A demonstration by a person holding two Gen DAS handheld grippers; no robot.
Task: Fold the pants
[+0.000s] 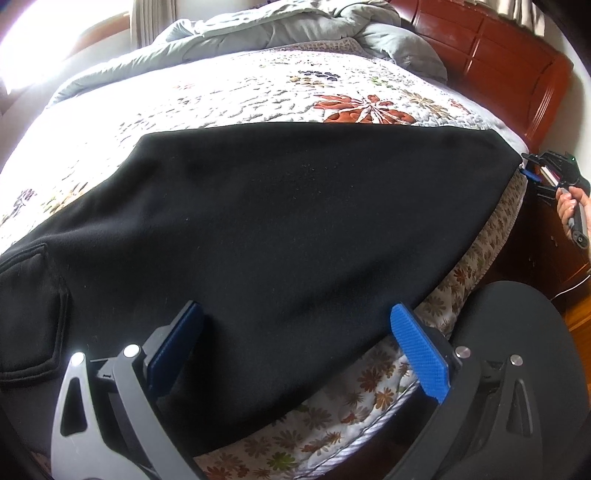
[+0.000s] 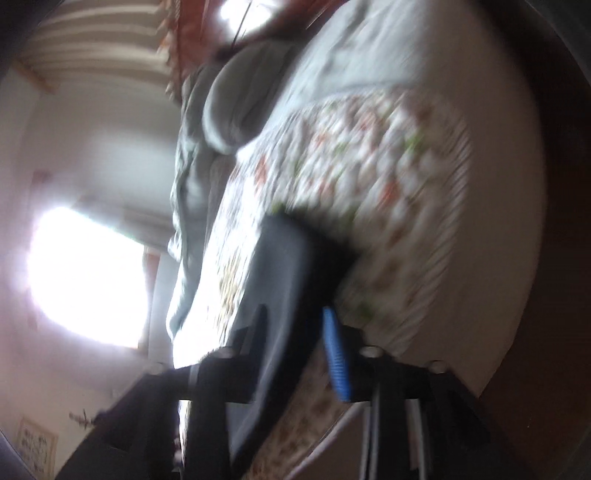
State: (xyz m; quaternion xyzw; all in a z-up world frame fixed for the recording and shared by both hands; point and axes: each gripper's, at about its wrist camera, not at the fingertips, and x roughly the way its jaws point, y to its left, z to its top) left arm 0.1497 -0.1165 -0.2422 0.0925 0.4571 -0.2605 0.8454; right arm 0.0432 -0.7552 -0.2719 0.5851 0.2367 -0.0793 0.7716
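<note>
Black pants [image 1: 288, 221] lie spread flat across the floral quilt [image 1: 229, 96] on the bed, with a patch pocket at the left edge. My left gripper [image 1: 295, 332] is open, its blue pads [image 1: 417, 350] straddling the near edge of the pants where it hangs over the bed side. My right gripper [image 1: 532, 173] is at the far right corner of the pants, held by a hand. In the blurred, tilted right wrist view the right gripper [image 2: 295, 325] is open, with the pants [image 2: 284, 288] lying between its fingers.
A crumpled grey duvet [image 1: 280, 26] lies at the head of the bed. A red-brown wooden headboard [image 1: 498, 51] stands at the right. A dark round seat [image 1: 517, 332] is at the lower right beside the bed. A bright window [image 2: 85, 273] glares.
</note>
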